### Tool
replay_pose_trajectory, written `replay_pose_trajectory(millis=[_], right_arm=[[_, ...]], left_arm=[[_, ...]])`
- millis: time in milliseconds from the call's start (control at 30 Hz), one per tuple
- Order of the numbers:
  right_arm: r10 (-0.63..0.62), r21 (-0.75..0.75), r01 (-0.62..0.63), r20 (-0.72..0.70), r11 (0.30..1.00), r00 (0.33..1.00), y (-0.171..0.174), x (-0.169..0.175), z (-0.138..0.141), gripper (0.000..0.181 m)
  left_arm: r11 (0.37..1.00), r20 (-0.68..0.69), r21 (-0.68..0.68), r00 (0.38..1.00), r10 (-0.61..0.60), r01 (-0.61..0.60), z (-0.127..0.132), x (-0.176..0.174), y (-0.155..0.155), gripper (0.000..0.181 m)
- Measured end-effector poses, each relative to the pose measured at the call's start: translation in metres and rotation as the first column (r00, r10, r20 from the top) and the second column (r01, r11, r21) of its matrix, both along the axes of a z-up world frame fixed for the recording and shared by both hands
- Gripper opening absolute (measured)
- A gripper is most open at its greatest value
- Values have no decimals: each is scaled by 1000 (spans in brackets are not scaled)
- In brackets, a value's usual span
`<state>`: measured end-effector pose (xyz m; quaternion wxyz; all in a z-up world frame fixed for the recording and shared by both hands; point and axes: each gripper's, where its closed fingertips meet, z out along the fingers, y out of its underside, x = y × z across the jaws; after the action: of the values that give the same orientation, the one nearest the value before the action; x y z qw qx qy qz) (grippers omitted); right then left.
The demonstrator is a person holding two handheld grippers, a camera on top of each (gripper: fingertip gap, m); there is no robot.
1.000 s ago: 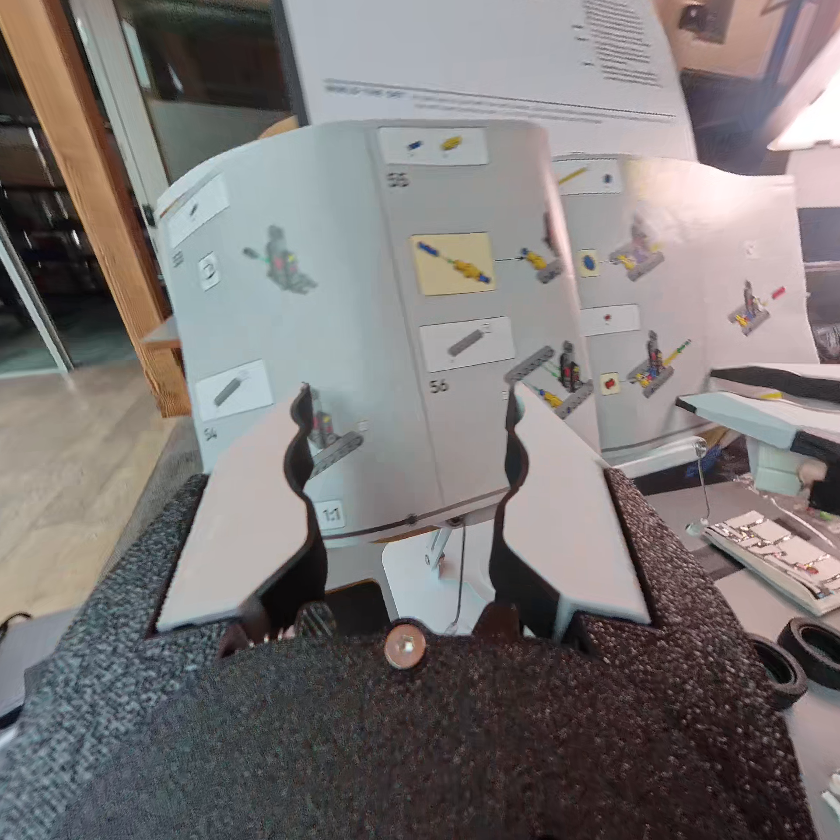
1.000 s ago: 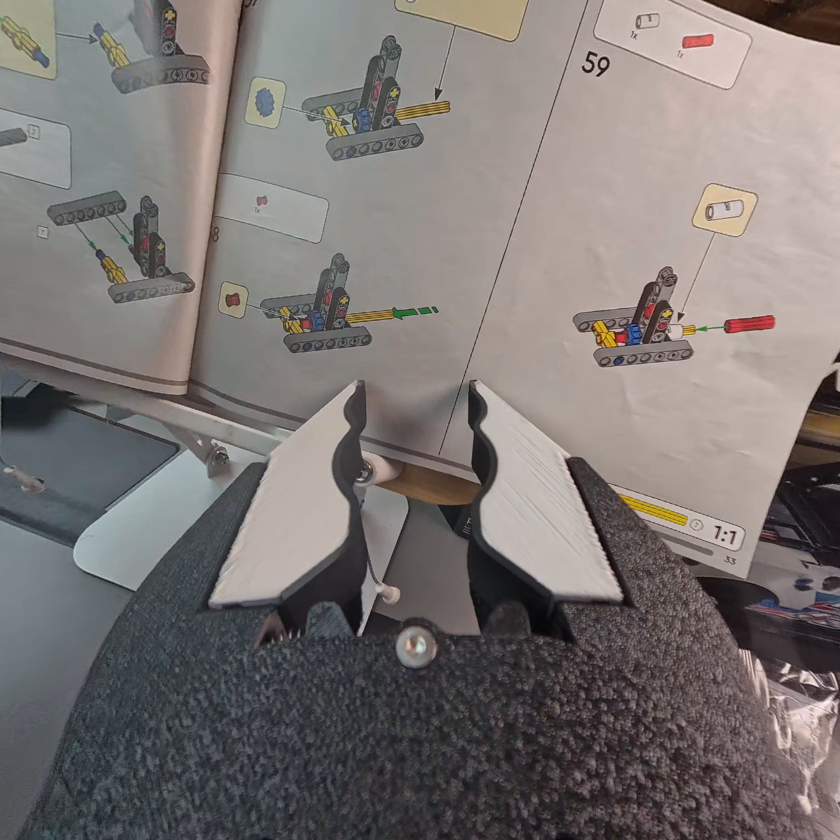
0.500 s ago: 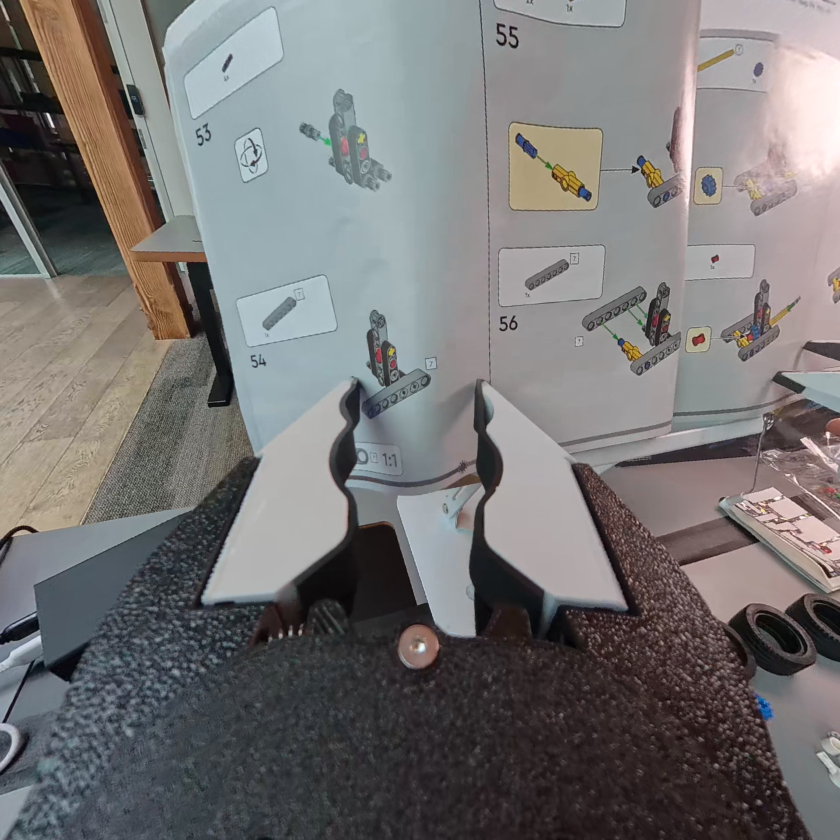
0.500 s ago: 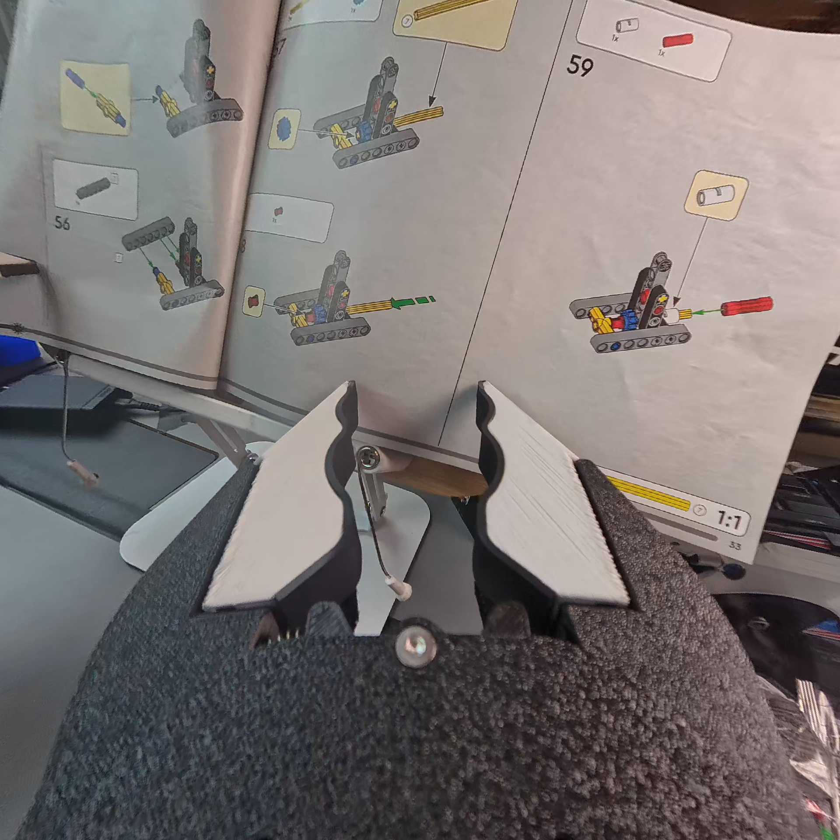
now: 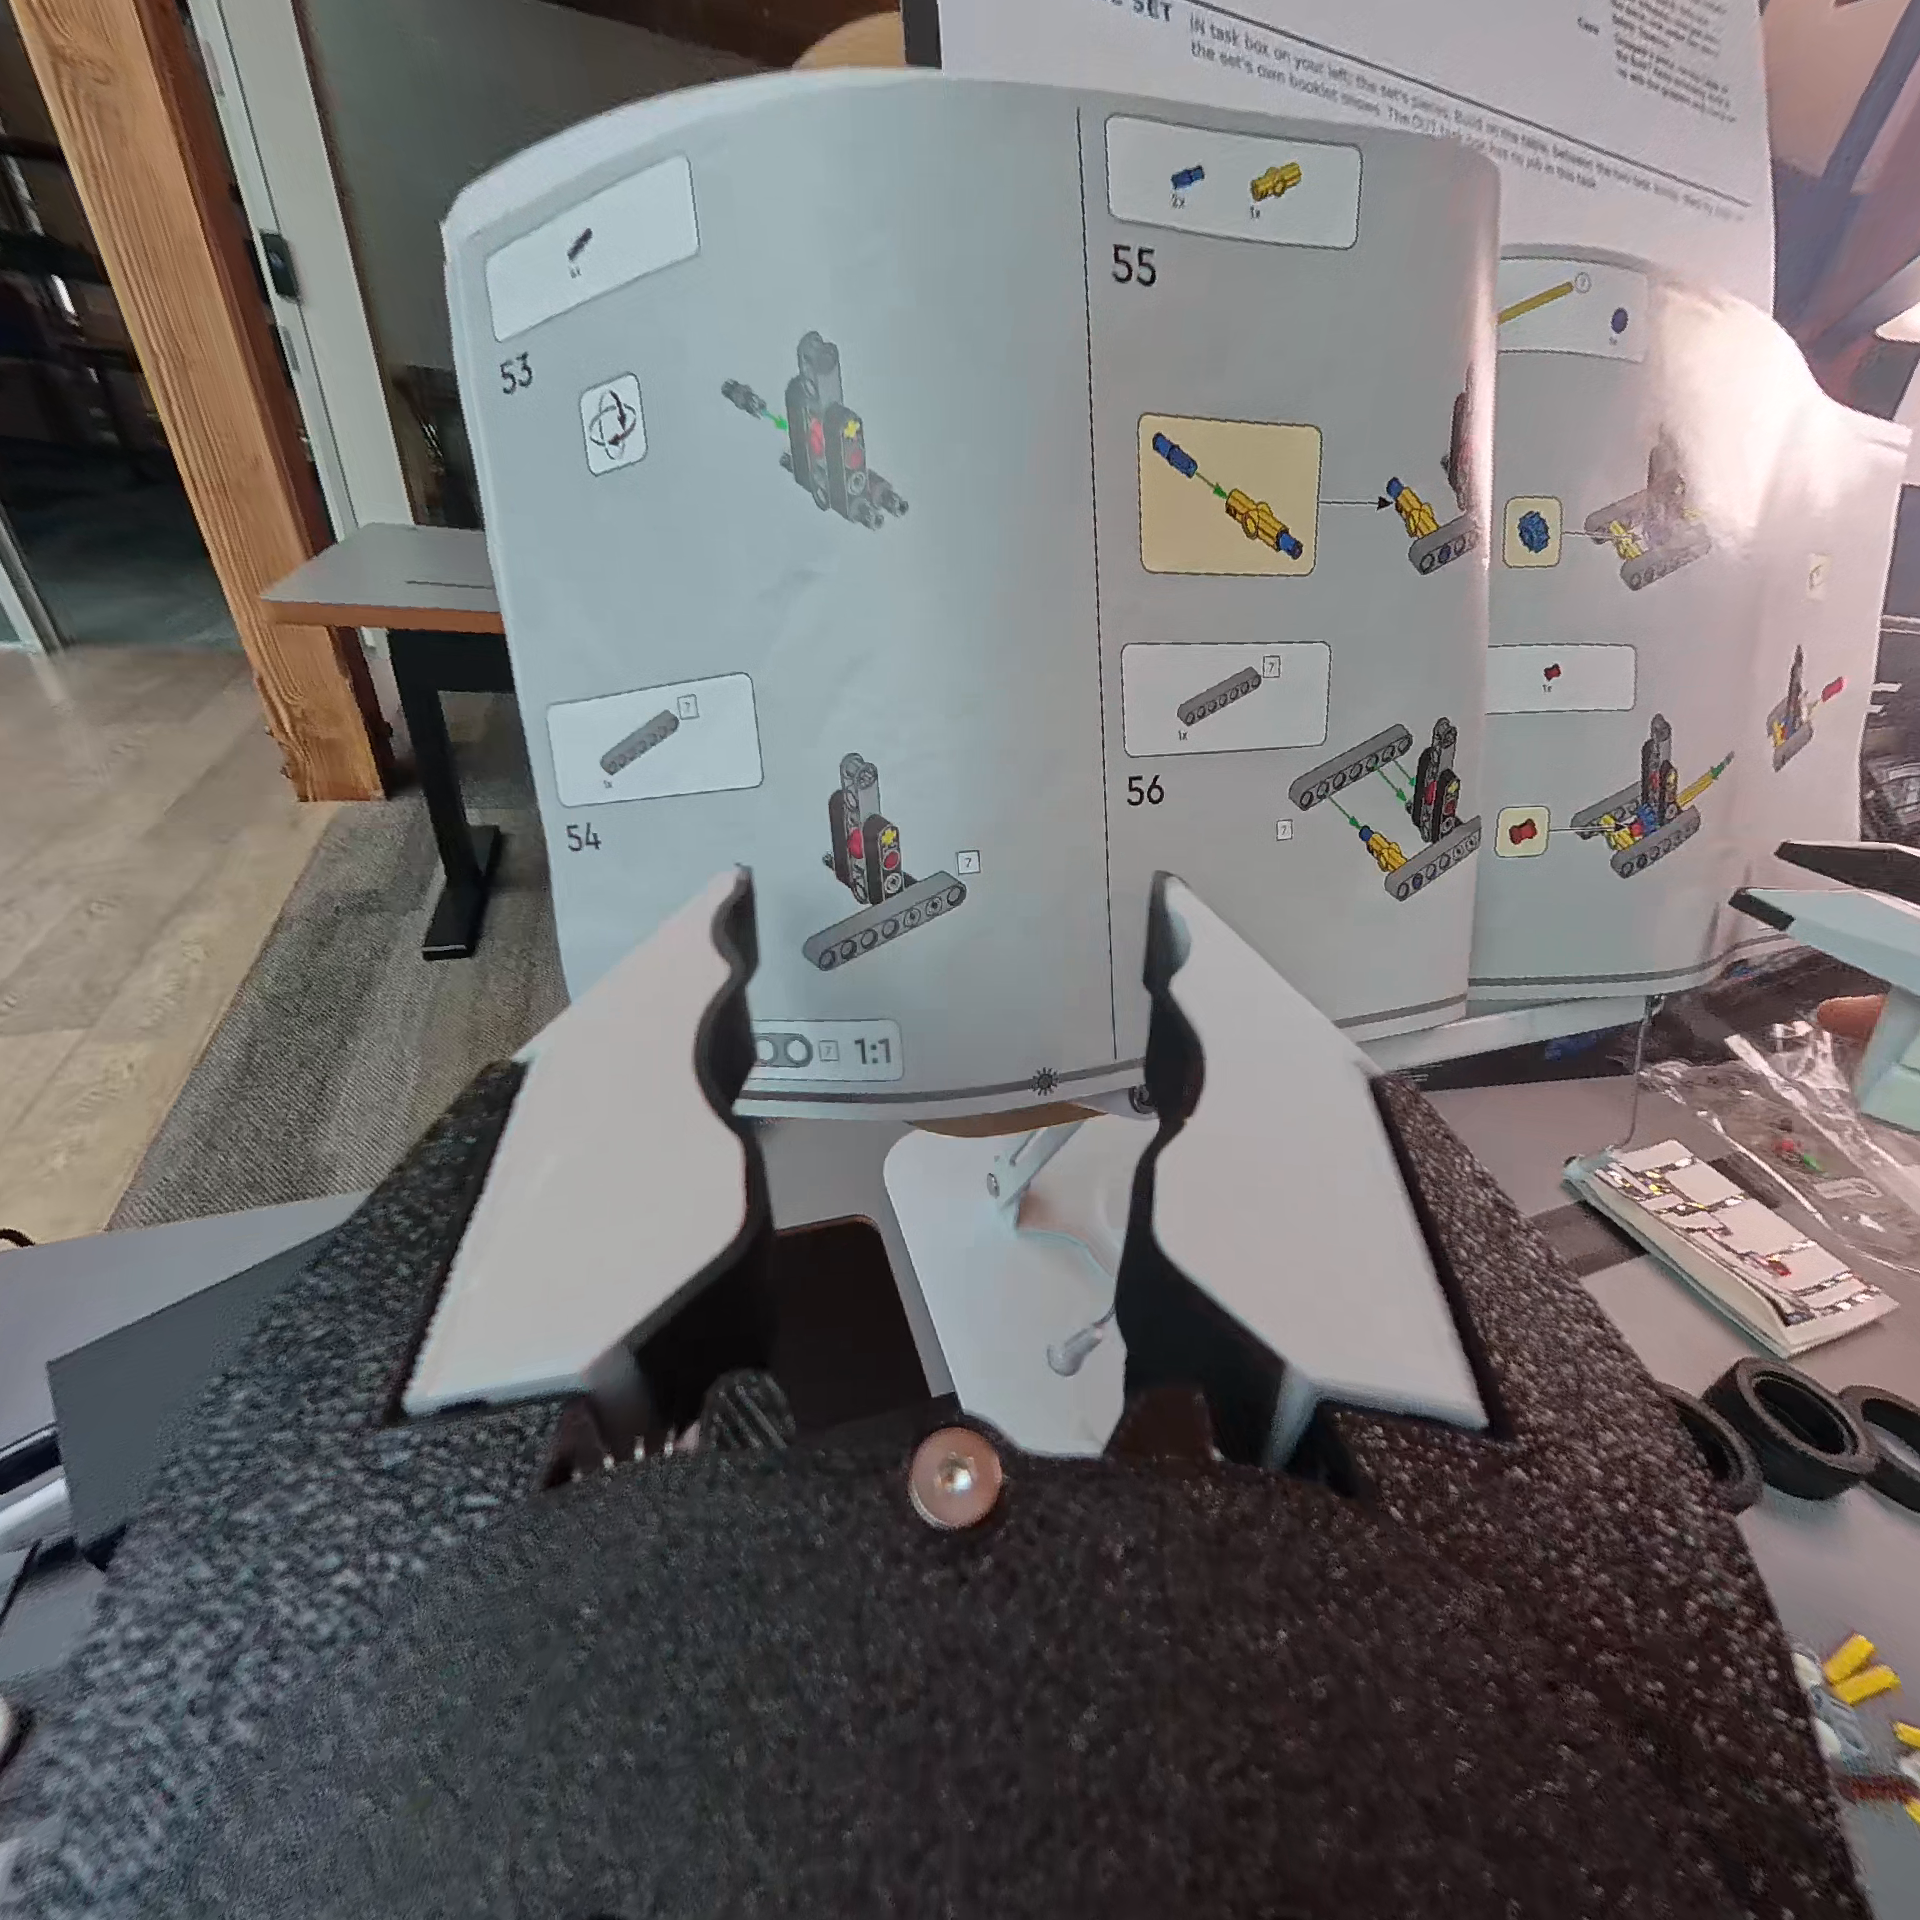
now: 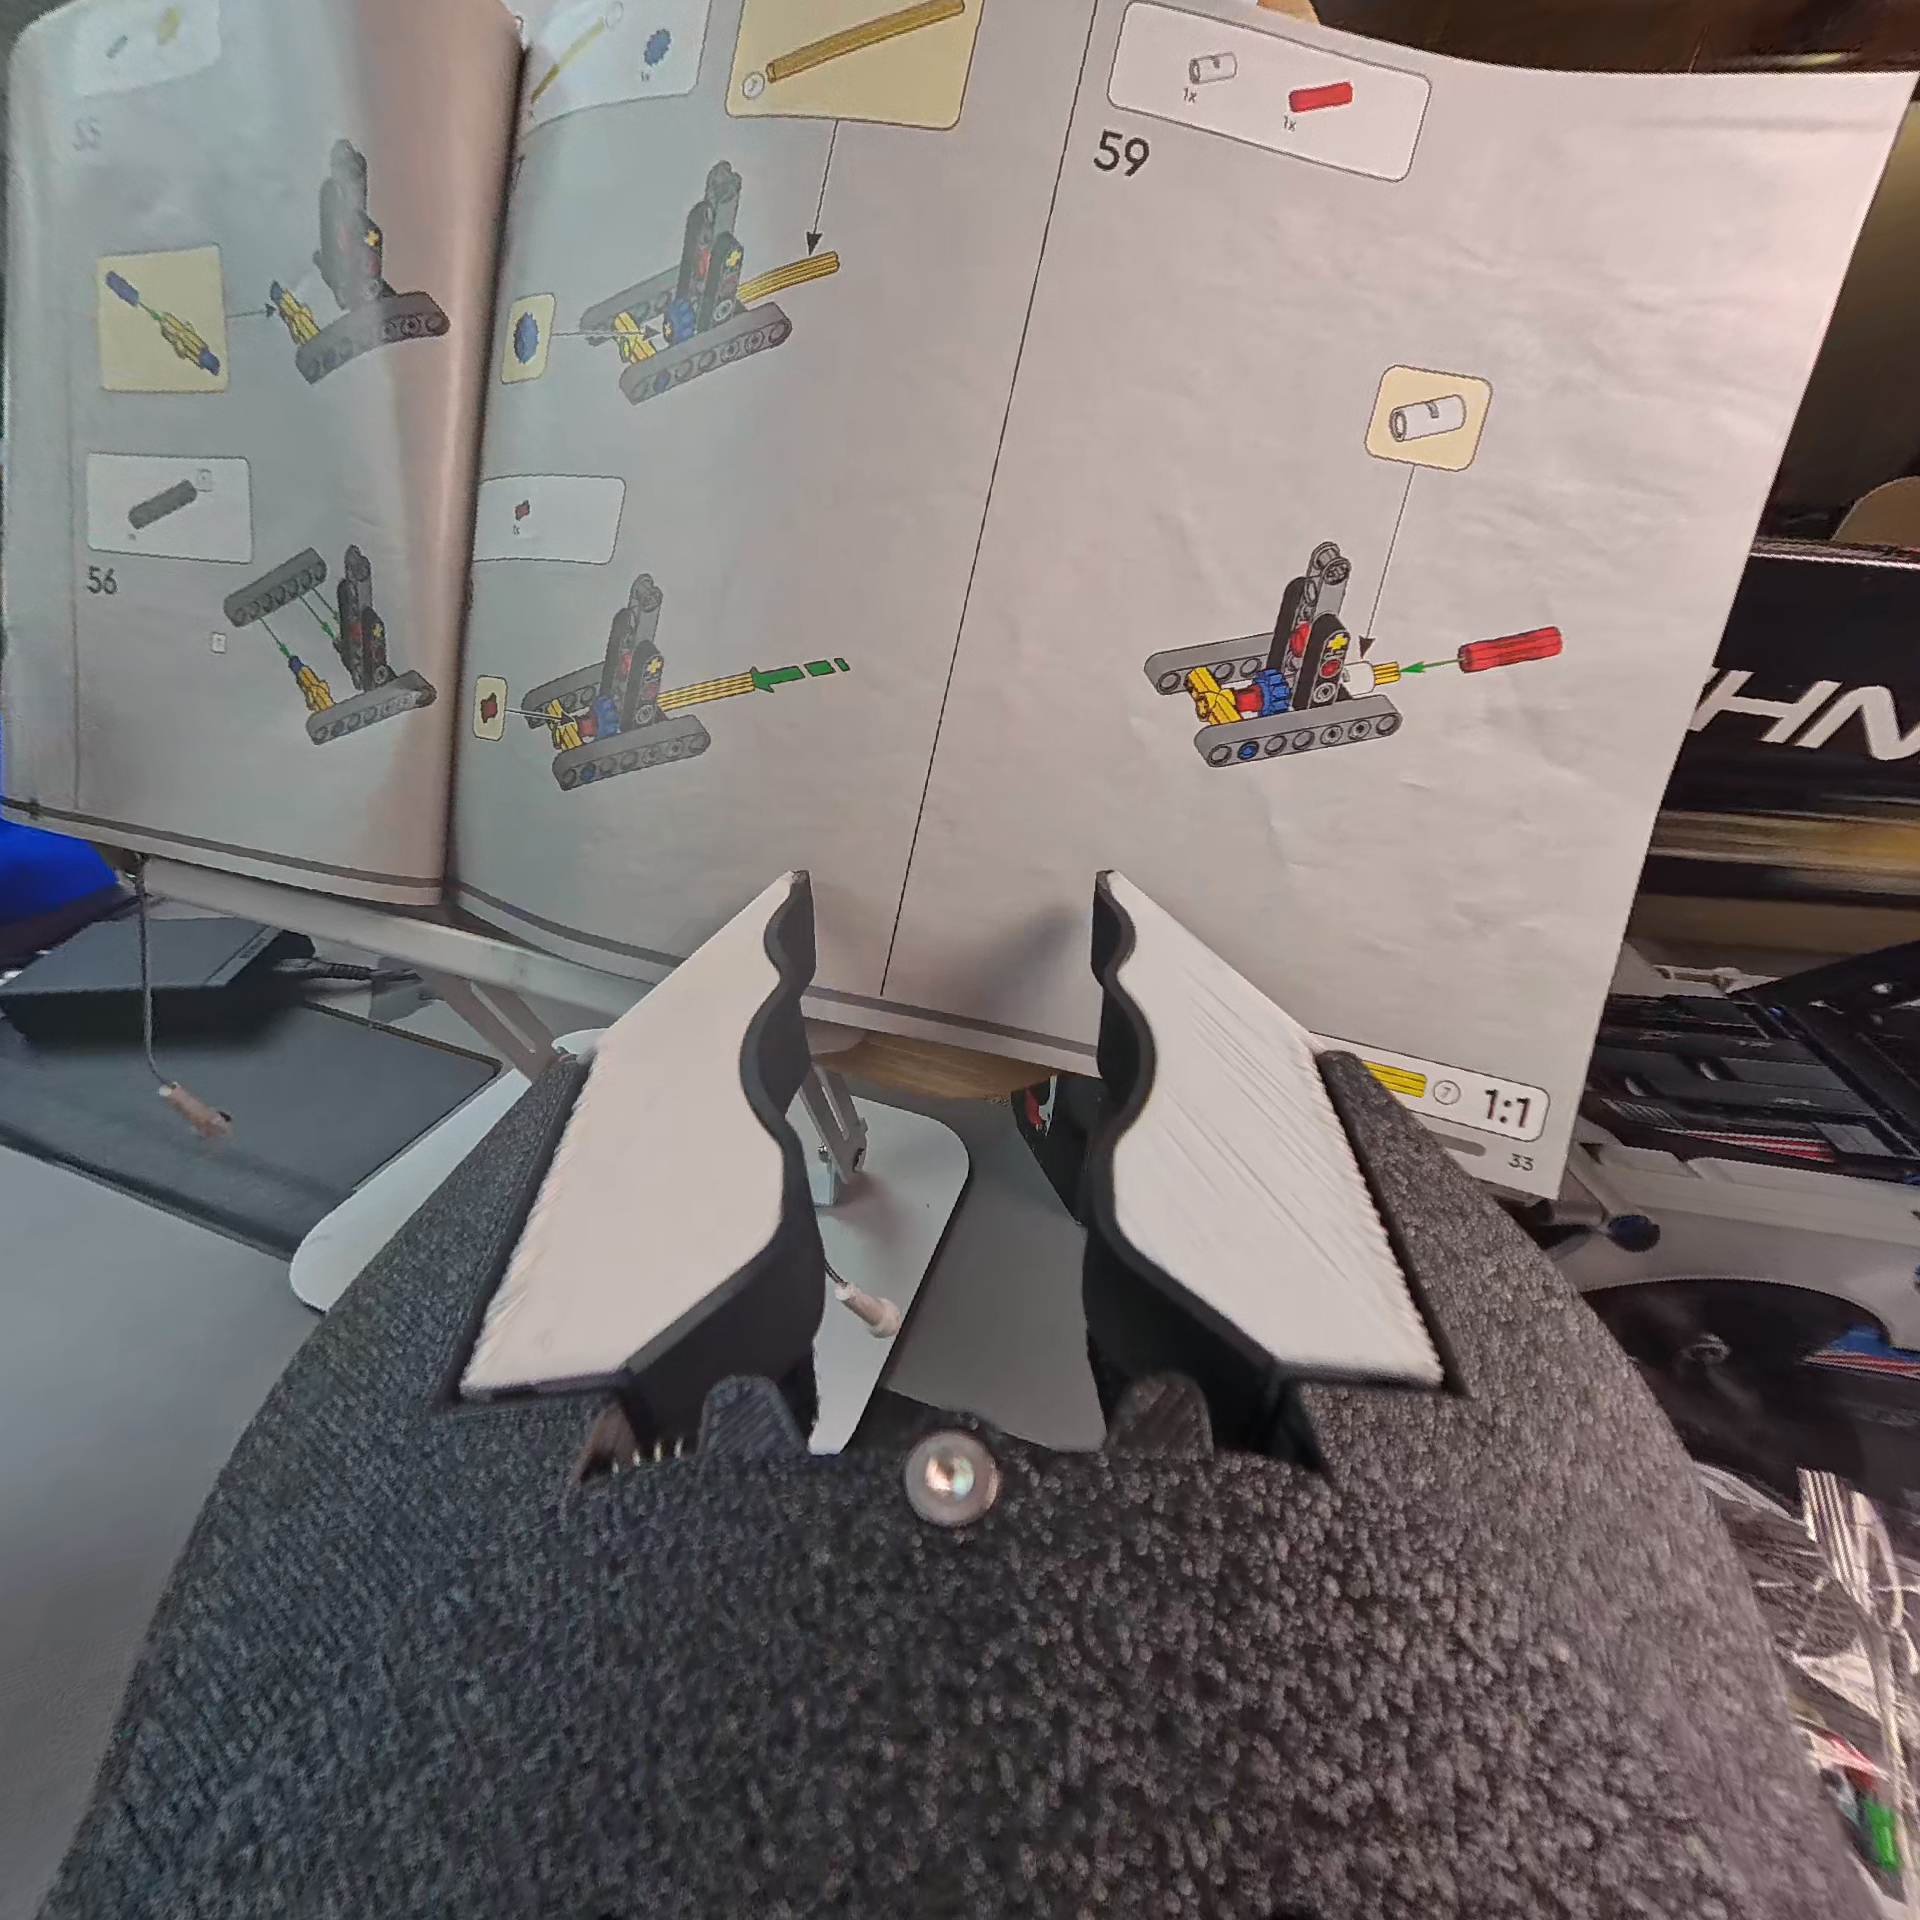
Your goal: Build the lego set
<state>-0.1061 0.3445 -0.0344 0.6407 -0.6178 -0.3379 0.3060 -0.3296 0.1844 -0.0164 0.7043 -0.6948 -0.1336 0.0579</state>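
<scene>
An open instruction booklet (image 5: 935,623) stands upright on a white stand (image 5: 997,1226). In the left wrist view its left pages curl forward. In the right wrist view the booklet (image 6: 1351,520) fills the background, with its right page facing me. My left gripper (image 5: 948,883) is open and empty, just in front of the curled page's lower edge. My right gripper (image 6: 951,883) is open and empty, in front of the booklet's bottom edge. The right gripper's white fingers (image 5: 1860,925) show at the right edge of the left wrist view.
Black rubber tyres (image 5: 1797,1429), a sticker sheet (image 5: 1725,1247), clear plastic bags (image 5: 1766,1101) and yellow pieces (image 5: 1860,1673) lie on the grey table at the right. A black box (image 6: 135,977) and dark mat (image 6: 260,1101) lie left. Dark printed boxes (image 6: 1787,727) stand right.
The left gripper has opened wider and tilted up, showing more of the curled pages. The right gripper has opened a little wider and the booklet has shifted slightly in its view.
</scene>
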Motion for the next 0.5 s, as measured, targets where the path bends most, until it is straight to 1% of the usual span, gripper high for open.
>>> replay_pose_trajectory(millis=[33,67,100,133,233,267,333,433,500], right_arm=[[1,-1,-1,-2,1000,1000,0,0,0,53],[2,-3,-2,-2,1000,1000,-1,0,-1,53],[3,-6,-3,1,1000,1000,-1,0,-2,53],[2,-9,-2,4,1000,1000,0,0,-3,53],[4,-13,-4,8,1000,1000,-1,0,-4,53],[5,-13,-5,12,1000,1000,-1,0,-5,53],[8,-13,-8,22,1000,1000,-1,1,-7,53],[10,-22,-9,32,1000,999,0,2,-11,52],[11,-28,-11,31,1000,999,-1,2,-12,52]], left_arm=[[1000,41,-17,999,-22,22,-5,1,5,91],[998,74,-38,996,-45,48,-10,4,11,100],[996,90,-57,994,-63,68,-14,6,16,100],[995,83,-76,995,-58,64,-17,6,19,94],[994,19,-110,1000,7,-5,-19,0,18,71],[995,20,-103,1000,17,-15,-18,-2,16,61],[997,30,-82,999,17,-15,-16,-3,11,34],[997,34,-77,999,-8,11,-16,-1,5,19],[998,16,-57,1000,-4,5,-11,1,0,17]])
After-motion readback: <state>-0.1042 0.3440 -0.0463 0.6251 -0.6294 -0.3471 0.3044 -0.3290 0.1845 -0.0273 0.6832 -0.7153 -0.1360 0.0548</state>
